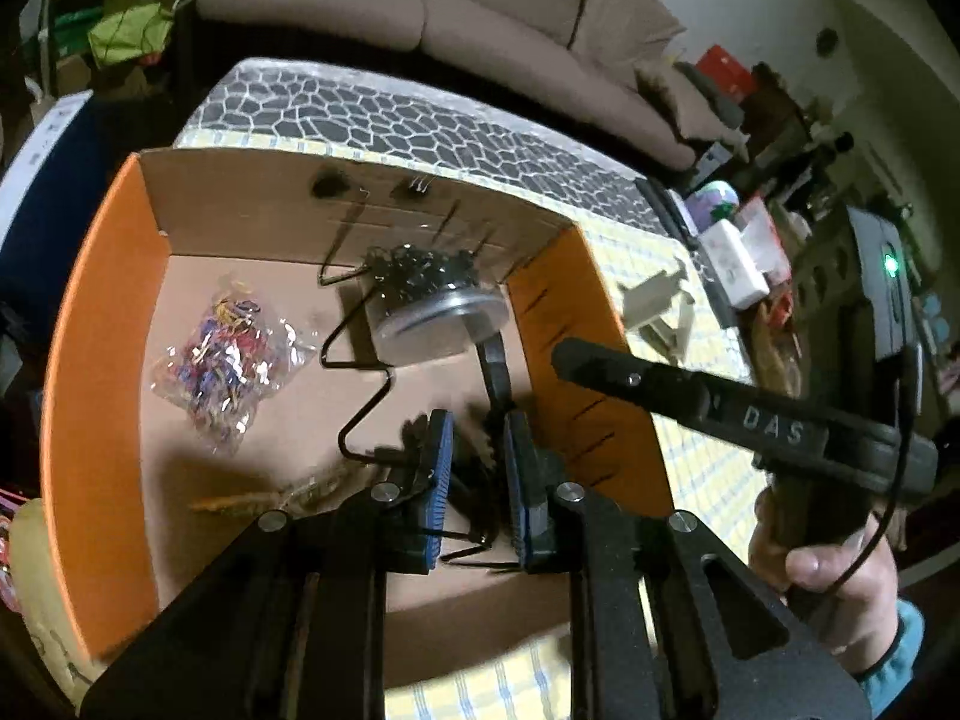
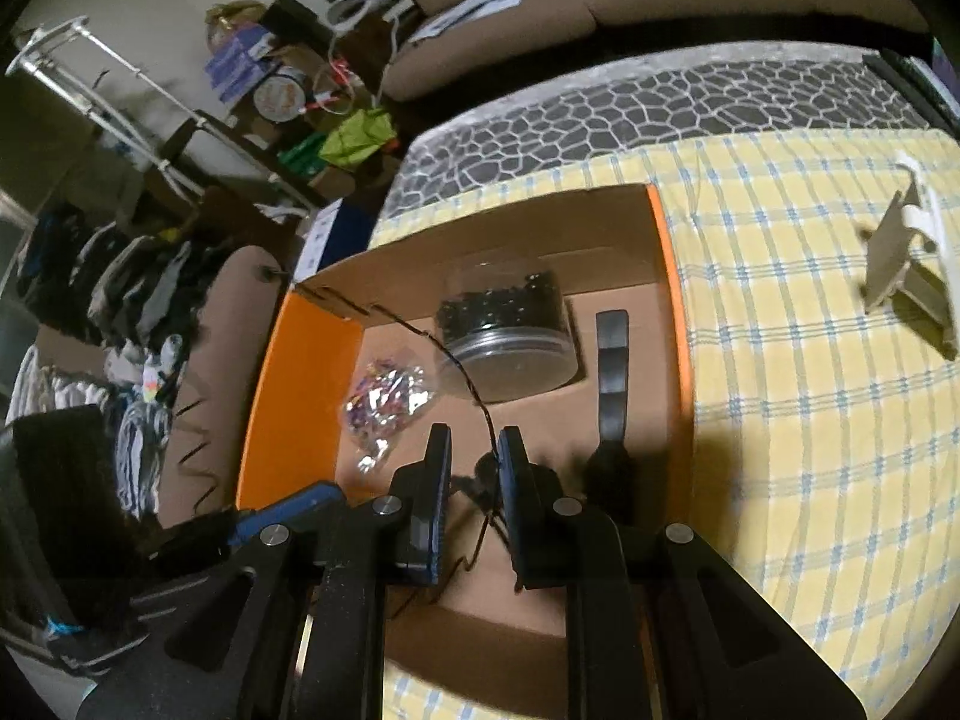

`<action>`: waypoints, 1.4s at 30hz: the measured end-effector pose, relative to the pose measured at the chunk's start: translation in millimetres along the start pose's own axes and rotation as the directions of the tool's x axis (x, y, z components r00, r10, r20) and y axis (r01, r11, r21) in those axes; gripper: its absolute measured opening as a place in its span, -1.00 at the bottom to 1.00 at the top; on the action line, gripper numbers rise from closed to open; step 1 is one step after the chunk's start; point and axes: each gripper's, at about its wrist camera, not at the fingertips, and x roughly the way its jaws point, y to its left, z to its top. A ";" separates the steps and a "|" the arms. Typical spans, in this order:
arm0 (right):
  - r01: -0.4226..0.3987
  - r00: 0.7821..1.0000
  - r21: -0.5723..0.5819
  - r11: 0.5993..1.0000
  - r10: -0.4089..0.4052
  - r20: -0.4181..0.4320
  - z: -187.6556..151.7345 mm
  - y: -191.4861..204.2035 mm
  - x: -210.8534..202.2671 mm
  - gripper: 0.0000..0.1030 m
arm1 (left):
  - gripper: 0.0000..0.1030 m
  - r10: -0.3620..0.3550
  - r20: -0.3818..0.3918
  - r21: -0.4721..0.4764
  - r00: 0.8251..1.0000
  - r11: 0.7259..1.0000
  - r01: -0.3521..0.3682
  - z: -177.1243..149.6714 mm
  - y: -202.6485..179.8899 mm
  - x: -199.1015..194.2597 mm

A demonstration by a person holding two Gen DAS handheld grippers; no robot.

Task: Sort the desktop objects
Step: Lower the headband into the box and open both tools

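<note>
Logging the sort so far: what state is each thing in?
cardboard box: open-topped, upright.
clear jar: lidded, lying in the box.
bag of clips: lying in the box.
black wire frame: held over the box.
left gripper: jaws shut on the frame.
right gripper: jaws shut on the frame.

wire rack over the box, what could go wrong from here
1. The black zigzag wire rack hangs over the clear jar of binder clips; lowering it could tip the jar.
2. It could snag the bag of coloured paper clips.
3. Both grippers, left and right, pinch thin wire, which may twist free.
</note>
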 end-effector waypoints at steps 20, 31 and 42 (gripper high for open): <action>0.087 0.996 -0.015 0.996 -0.087 -0.028 20.5 -1.9 35.6 -0.66 | -0.71 0.059 -0.081 -0.024 0.995 0.998 -0.061 42.8 30.0 59.5; 0.143 0.989 -0.045 0.989 -0.144 -0.032 16.9 -1.4 32.8 -0.59 | -0.11 0.123 -0.093 -0.072 0.988 0.989 -0.129 35.1 52.3 49.1; 0.140 0.990 -0.053 0.989 -0.141 -0.019 9.2 5.1 21.8 -0.54 | -0.09 0.153 -0.085 -0.020 0.985 0.988 -0.155 22.9 43.5 27.4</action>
